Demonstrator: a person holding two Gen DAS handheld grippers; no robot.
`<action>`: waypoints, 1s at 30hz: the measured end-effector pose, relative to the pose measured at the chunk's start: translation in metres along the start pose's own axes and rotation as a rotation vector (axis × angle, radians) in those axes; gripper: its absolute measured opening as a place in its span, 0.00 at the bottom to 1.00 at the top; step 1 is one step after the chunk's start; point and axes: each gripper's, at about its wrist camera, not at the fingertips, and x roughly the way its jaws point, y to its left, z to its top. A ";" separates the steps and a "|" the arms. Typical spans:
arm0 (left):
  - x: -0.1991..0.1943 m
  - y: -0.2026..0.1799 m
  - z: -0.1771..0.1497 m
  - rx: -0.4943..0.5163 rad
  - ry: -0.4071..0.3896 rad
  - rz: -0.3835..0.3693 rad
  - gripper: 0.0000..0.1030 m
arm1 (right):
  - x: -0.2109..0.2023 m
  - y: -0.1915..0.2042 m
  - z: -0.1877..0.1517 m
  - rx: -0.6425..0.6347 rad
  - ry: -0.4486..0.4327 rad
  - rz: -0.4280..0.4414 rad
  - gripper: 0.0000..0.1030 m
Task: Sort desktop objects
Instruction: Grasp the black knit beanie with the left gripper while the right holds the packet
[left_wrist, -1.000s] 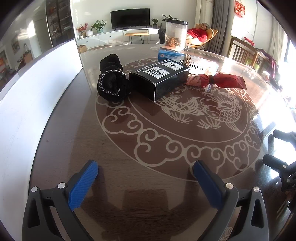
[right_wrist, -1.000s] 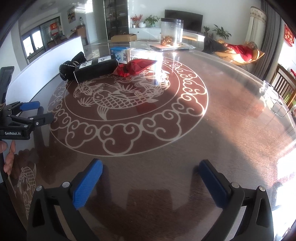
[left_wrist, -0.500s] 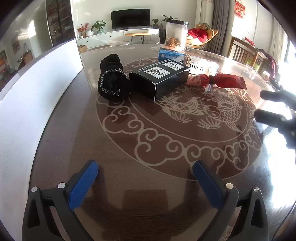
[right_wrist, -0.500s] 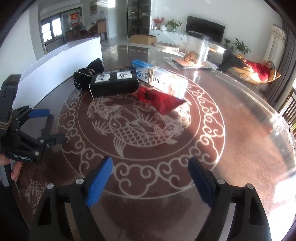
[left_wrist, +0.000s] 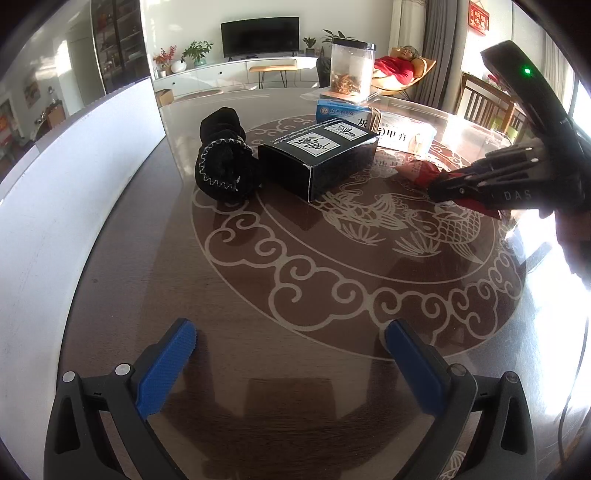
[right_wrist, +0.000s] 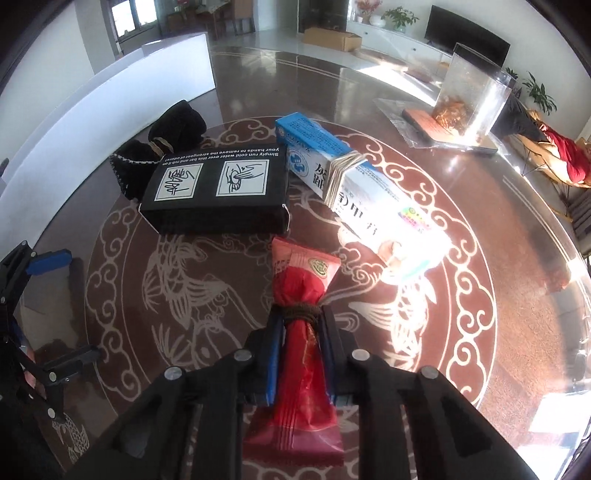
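Observation:
My right gripper is shut on a red packet tied with brown string, its pads clamping the waist; the packet lies on the table. In the left wrist view the packet shows partly behind the right gripper. A black box with white labels, a black knitted glove and a blue-and-white carton lie beyond. My left gripper is open and empty over the near table, well short of the black box and glove.
The round brown table carries a pale dragon pattern. A white panel runs along its left edge. A clear jar stands on a flat book at the far side. Chairs stand beyond the right rim.
My right gripper has moved forward over the table to the red packet and closed on it. My left gripper has stayed still and open.

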 end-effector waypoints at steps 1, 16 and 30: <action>0.000 0.000 0.000 0.000 0.000 0.000 1.00 | -0.005 0.005 -0.014 0.015 -0.010 -0.009 0.19; 0.000 0.001 0.002 0.008 0.018 -0.009 1.00 | -0.055 0.046 -0.135 0.142 -0.216 -0.058 0.62; 0.042 0.084 0.135 -0.420 -0.018 -0.027 1.00 | -0.045 0.048 -0.134 0.125 -0.200 -0.052 0.89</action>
